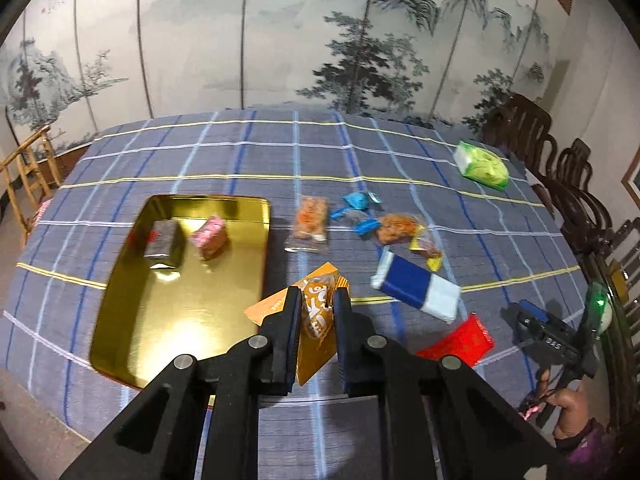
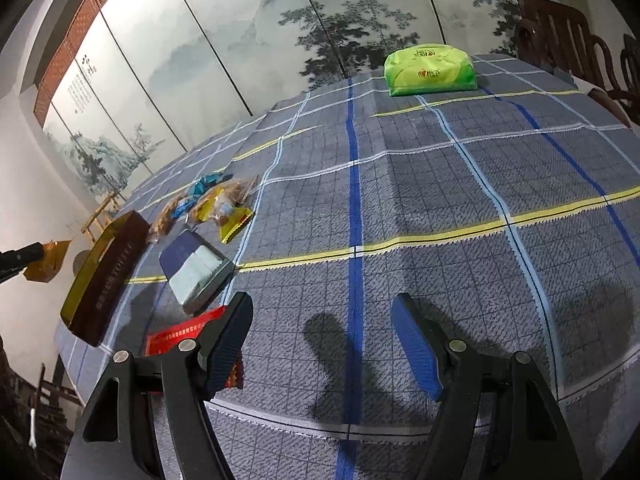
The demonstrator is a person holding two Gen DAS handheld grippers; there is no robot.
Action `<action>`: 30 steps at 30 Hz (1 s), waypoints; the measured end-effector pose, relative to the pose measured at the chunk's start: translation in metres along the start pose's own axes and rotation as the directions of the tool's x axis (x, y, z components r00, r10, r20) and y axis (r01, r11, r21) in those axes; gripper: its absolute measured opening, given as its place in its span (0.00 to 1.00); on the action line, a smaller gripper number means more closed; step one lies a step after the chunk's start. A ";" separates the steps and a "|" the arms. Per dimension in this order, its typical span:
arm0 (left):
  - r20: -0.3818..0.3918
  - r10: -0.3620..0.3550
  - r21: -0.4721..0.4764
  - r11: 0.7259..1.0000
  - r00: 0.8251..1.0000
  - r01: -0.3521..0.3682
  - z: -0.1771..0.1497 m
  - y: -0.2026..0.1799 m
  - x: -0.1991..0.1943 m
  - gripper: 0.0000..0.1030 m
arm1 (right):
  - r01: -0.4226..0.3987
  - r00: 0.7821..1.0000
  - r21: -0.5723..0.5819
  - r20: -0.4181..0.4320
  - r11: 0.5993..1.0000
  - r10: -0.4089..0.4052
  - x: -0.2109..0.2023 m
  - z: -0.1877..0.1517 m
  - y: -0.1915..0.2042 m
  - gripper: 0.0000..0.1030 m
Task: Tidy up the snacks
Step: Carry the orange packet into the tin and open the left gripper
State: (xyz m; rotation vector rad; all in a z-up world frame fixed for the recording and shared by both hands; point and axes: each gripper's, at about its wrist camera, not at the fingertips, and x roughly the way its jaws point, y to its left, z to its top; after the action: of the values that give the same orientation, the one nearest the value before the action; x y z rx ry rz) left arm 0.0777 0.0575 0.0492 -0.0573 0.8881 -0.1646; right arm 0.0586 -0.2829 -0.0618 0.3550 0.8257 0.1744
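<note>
My left gripper [image 1: 316, 300] is shut on an orange snack packet [image 1: 316, 320] and holds it above the table, just right of the gold tin tray [image 1: 132, 320]. The tray holds a grey packet [image 1: 162, 240] and a pink packet [image 1: 210, 236]. Loose snacks lie on the cloth: an orange-filled clear packet [image 1: 310, 222], blue candies [image 1: 358, 210], a yellow-edged packet [image 1: 404, 230], a blue and white pack [image 1: 416, 286] and a red packet [image 1: 456, 342]. My right gripper [image 2: 322, 340] is open and empty above bare cloth, with the red packet [image 2: 180, 334] by its left finger.
A green tissue pack [image 1: 482, 164] lies at the far right of the table, also in the right wrist view [image 2: 430, 70]. Dark wooden chairs [image 1: 560, 168] line the right edge, a light wooden chair [image 1: 28, 176] stands at the left. A painted screen stands behind.
</note>
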 end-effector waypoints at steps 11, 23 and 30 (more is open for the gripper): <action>0.007 0.060 -0.034 0.998 0.998 -0.060 -0.004 0.036 0.001 0.13 | 0.018 1.000 -0.015 0.000 1.000 -0.018 0.001 0.001 0.002 0.71; -0.015 0.141 -0.050 0.989 0.990 -0.141 -0.005 0.077 0.015 0.13 | 0.030 1.000 -0.023 0.000 0.999 -0.030 0.002 0.000 0.004 0.71; -0.043 0.193 -0.066 0.978 0.980 -0.196 -0.003 0.103 0.032 0.13 | 0.031 1.000 -0.024 0.000 0.999 -0.031 0.002 0.000 0.005 0.71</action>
State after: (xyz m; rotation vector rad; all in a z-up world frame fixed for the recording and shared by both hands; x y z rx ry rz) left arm 0.1074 0.1533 0.0105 -0.0322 0.9305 0.0483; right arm 0.0604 -0.2781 -0.0616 0.3194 0.8286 0.1550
